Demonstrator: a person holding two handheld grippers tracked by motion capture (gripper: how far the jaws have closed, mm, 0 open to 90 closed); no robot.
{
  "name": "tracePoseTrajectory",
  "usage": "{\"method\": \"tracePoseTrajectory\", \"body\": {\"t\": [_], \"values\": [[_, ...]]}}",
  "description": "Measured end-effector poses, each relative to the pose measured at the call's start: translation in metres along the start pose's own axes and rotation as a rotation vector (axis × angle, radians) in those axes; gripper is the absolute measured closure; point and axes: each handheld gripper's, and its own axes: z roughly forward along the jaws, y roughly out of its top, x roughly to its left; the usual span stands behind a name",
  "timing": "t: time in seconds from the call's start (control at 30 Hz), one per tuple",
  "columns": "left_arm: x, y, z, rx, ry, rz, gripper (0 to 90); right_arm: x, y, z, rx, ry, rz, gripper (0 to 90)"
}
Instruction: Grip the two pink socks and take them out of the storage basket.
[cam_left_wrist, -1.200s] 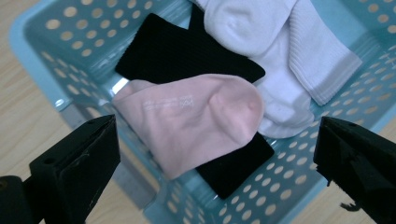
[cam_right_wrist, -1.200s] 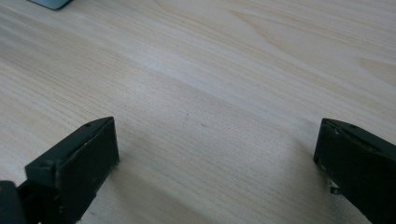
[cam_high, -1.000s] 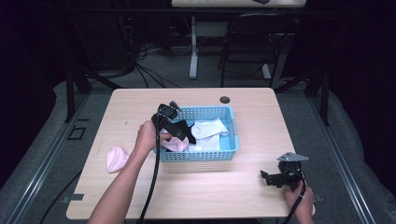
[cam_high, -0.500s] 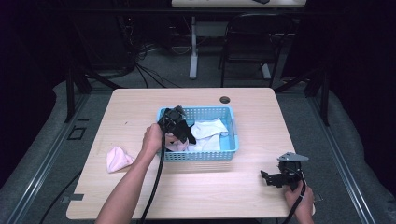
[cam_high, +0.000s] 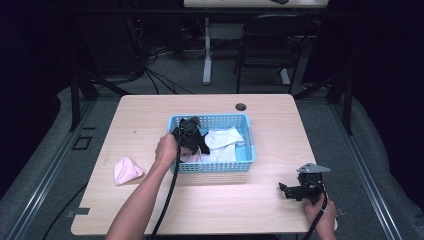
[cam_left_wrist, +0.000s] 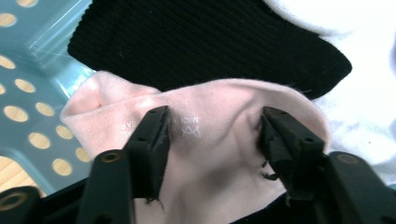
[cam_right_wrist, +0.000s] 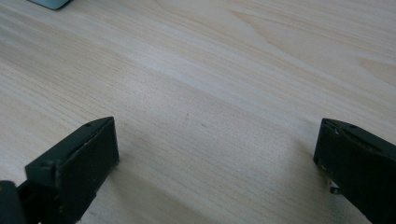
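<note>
A blue plastic basket (cam_high: 244, 165) stands mid-table with socks in it. My left gripper (cam_high: 189, 136) reaches down into its left end. In the left gripper view that gripper (cam_left_wrist: 212, 125) is open, its jaws set astride a pale pink sock (cam_left_wrist: 116, 109) and pressing into the fabric. A black sock (cam_left_wrist: 205, 42) lies just beyond, and white cloth (cam_left_wrist: 369, 112) to the right. A second pink sock (cam_high: 127, 170) lies on the table left of the basket. My right gripper (cam_high: 287, 190) rests open near the front right of the table, over bare wood (cam_right_wrist: 215, 144).
The basket's perforated floor (cam_left_wrist: 32, 93) shows left of the pink sock. White socks (cam_high: 222, 142) fill the basket's middle. A round cable hole (cam_high: 241, 107) sits near the table's far edge. A chair (cam_high: 270, 45) and cables lie beyond the table.
My left gripper has moved right from the basket's left rim and down into the basket, onto the pink sock. The right gripper has stayed put.
</note>
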Motion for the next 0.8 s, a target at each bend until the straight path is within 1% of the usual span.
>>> {"method": "tracePoseTrajectory", "body": {"t": [0.03, 0.07, 0.1, 0.23, 0.27, 0.33, 0.4, 0.5, 0.53, 0.6, 0.63, 0.73, 0.8], "values": [[0.000, 0.000, 0.000, 0.000, 0.000, 0.000, 51.0, 0.000, 0.000, 0.000, 0.000, 0.000, 0.000, 0.0], [-0.001, 0.000, 0.000, 0.001, -0.002, 0.008, 51.0, 0.000, 0.000, 0.000, 0.000, 0.000, 0.000, 0.0], [-0.002, 0.001, 0.000, 0.005, -0.006, 0.016, 54.7, 0.000, 0.000, 0.000, -0.001, 0.000, 0.000, 0.0], [-0.005, 0.002, 0.000, 0.013, 0.000, 0.033, 66.8, 0.000, 0.000, 0.000, 0.000, 0.000, 0.000, 0.0], [-0.005, 0.002, -0.001, 0.010, 0.002, 0.032, 73.1, 0.000, 0.000, 0.000, 0.000, 0.000, 0.000, 0.0], [-0.005, 0.001, -0.004, 0.004, -0.005, 0.037, 76.4, 0.000, 0.000, 0.000, 0.000, 0.000, 0.000, 0.0], [-0.004, 0.000, -0.006, 0.000, -0.006, 0.039, 78.3, 0.000, 0.000, 0.000, 0.000, 0.000, 0.000, 0.0], [-0.003, -0.003, -0.013, -0.018, -0.016, 0.038, 80.0, 0.000, 0.000, 0.000, 0.000, 0.000, 0.000, 0.0], [-0.002, -0.004, -0.018, -0.025, -0.013, 0.041, 80.8, 0.000, 0.000, 0.000, 0.000, 0.000, 0.000, 0.0], [0.001, -0.008, -0.028, -0.055, -0.023, 0.036, 81.0, 0.000, 0.000, 0.000, -0.001, 0.000, 0.000, 0.0], [0.001, -0.008, -0.028, -0.055, -0.023, 0.036, 81.2, 0.000, 0.000, 0.000, -0.001, 0.000, 0.000, 0.0], [0.003, -0.011, -0.041, -0.085, -0.034, 0.039, 81.5, 0.000, 0.000, 0.000, 0.000, 0.000, 0.000, 0.0], [0.003, -0.012, -0.049, -0.100, -0.028, 0.045, 81.9, 0.000, 0.000, 0.000, 0.000, 0.000, 0.000, 0.0]]}}
